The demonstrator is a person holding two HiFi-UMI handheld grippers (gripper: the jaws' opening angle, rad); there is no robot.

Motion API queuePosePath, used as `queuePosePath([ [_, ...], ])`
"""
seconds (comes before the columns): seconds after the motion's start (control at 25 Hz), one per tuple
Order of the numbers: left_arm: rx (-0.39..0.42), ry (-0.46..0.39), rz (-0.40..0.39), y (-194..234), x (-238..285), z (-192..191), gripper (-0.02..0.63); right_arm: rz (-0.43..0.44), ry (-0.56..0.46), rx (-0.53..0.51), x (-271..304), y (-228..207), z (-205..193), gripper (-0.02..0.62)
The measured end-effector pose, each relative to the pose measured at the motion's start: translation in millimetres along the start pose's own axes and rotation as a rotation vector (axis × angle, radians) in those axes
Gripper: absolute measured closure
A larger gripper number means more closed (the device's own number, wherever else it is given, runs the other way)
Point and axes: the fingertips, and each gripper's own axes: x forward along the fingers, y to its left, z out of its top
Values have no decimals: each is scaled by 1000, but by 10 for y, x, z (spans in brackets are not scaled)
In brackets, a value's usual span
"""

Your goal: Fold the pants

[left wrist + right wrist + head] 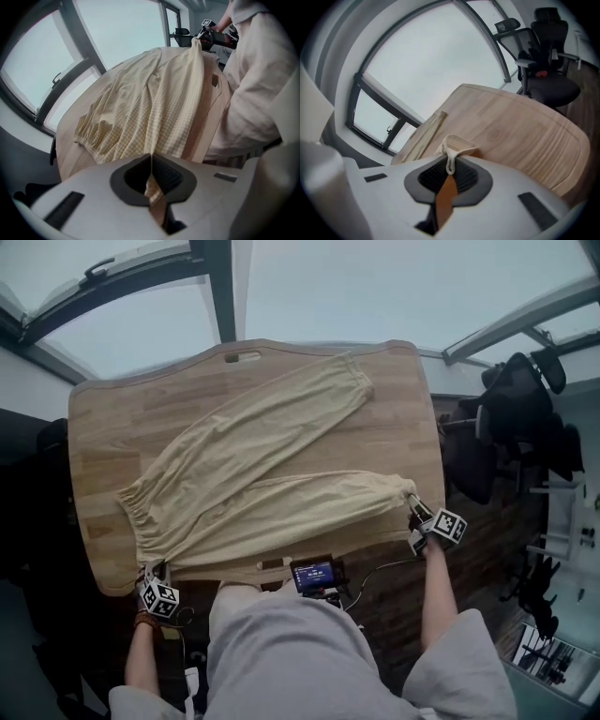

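Note:
Pale yellow checked pants [253, 474] lie spread on the wooden table [394, 418], waistband at the left, both legs running right. My left gripper [155, 579] sits at the near-left corner, shut on the waistband's near edge; in the left gripper view the cloth [154, 103] runs straight into the closed left gripper [151, 165]. My right gripper [417, 514] is at the near-right table edge, shut on the near leg's cuff. In the right gripper view that cuff [454, 145] bunches out of the closed right gripper [451, 165], above the table [525, 136]. The far leg [426, 131] lies beyond.
A small device with a lit screen [314, 575] sits at the table's near edge, cables trailing from it. Black office chairs [520, 399] stand off the table's right side, one of them [548, 56] close to the far corner. Windows ring the table. The person's torso [253, 89] is against the near edge.

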Motion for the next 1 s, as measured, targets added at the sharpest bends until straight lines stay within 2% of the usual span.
queuePosePath([
  [0.2,17,-65,29,163,-203,-63,592,40,-41,-63,-87,212,20,578],
  [0.36,6,-135,83,427,-380,61,592,84,-93,-121,-14,474,194,578],
  [0.48,-63,-196,104,704,-508,226,592,116,-137,-144,119,708,459,578],
  [0.6,-90,-220,134,1046,-561,399,592,151,-159,-168,322,953,778,578],
  [1.0,-178,-199,180,2196,-178,882,591,197,-122,-292,1488,1698,1928,578],
])
